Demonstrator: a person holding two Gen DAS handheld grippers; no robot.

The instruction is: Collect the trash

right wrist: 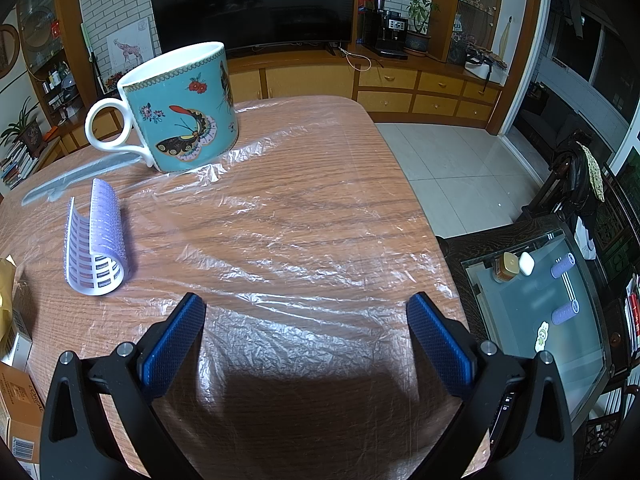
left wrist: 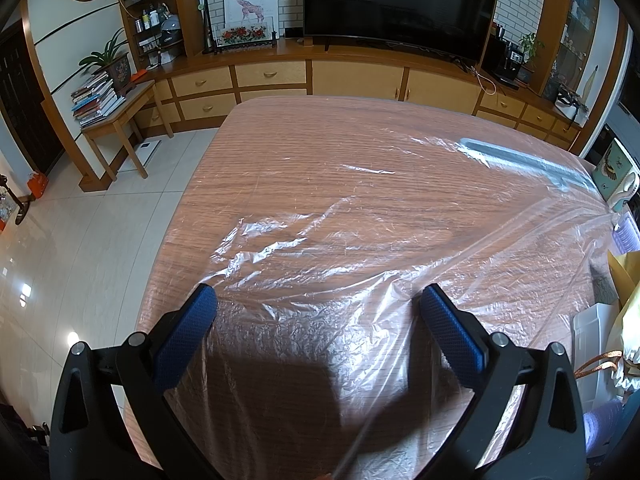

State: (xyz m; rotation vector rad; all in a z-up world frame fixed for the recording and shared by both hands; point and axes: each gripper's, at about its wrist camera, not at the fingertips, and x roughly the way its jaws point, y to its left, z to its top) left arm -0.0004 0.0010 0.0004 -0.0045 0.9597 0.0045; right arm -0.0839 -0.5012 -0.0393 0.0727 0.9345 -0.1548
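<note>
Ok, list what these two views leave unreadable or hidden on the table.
- Mug, right wrist view: its inside is hidden by its own wall.
- Grey flat tool, left wrist view: blurred under the clear plastic sheet, so I cannot identify it.
- Cardboard box, right wrist view: cut off by the picture edge.
- Lilac hair roller, left wrist view: cropped at the right edge.
</note>
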